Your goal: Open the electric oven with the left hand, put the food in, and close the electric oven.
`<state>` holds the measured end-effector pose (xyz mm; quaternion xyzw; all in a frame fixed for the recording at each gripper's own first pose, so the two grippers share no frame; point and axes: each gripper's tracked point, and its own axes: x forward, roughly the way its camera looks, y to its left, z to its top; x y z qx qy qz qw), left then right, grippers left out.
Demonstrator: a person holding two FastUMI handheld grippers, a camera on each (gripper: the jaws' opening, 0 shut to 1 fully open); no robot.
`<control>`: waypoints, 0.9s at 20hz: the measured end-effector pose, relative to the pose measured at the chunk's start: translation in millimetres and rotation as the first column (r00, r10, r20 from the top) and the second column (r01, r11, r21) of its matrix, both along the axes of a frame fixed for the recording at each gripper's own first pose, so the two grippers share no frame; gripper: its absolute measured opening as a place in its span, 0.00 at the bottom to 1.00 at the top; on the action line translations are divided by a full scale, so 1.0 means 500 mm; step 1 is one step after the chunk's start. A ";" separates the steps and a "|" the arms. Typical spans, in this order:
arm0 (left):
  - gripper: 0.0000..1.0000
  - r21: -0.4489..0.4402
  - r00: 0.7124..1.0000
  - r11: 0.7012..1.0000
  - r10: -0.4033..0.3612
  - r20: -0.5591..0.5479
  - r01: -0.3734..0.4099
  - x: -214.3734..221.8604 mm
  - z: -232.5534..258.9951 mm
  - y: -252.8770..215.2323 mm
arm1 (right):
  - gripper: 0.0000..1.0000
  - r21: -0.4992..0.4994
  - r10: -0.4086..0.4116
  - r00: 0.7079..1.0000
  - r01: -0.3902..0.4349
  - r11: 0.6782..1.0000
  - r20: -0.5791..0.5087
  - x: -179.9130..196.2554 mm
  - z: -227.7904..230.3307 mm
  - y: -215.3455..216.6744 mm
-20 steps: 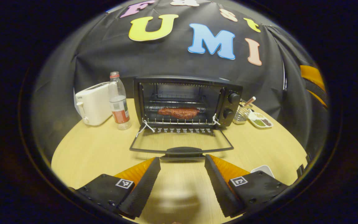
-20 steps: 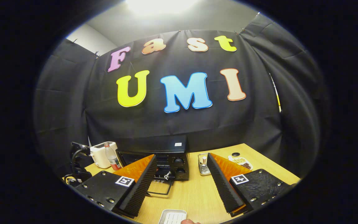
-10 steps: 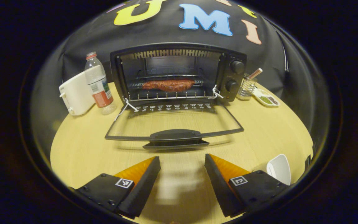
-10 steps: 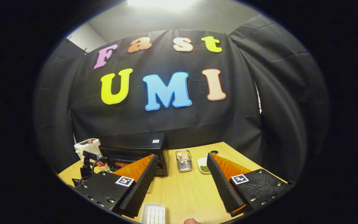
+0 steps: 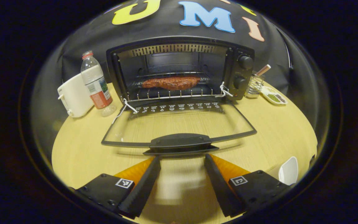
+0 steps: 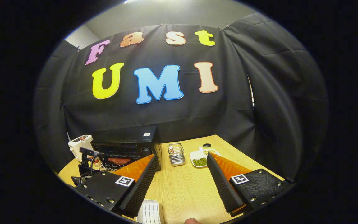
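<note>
Left gripper [image 5: 182, 183]: two wedge-shaped fingers [image 5: 141, 183] with ribbed inner faces, each mounted on a black block fixed with small screws and marked with a square black-and-white tag [image 5: 124, 183]. Right gripper [image 6: 180, 183]: the same build, with ridged inner faces, a textured black block on each side, a row of screws [image 6: 253, 199] and a square tag [image 6: 240, 179] per block.

white dish [image 5: 288, 170] cut off at edge, white tray [image 6: 150, 212] partly hidden by finger
</note>
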<state>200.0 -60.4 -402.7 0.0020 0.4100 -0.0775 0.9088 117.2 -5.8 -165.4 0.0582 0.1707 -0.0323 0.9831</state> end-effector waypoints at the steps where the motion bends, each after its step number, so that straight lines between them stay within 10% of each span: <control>1: 1.00 -0.006 1.000 1.000 0.008 0.002 -0.008 0.002 -0.003 -0.002 | 0.98 -0.003 0.007 1.000 -0.007 1.000 -0.003 -0.001 0.000 0.003; 18: 0.97 -0.080 0.984 0.997 0.039 0.175 -0.025 0.019 0.143 0.009 | 0.98 0.030 0.076 0.997 -0.077 0.997 0.015 0.014 0.023 0.066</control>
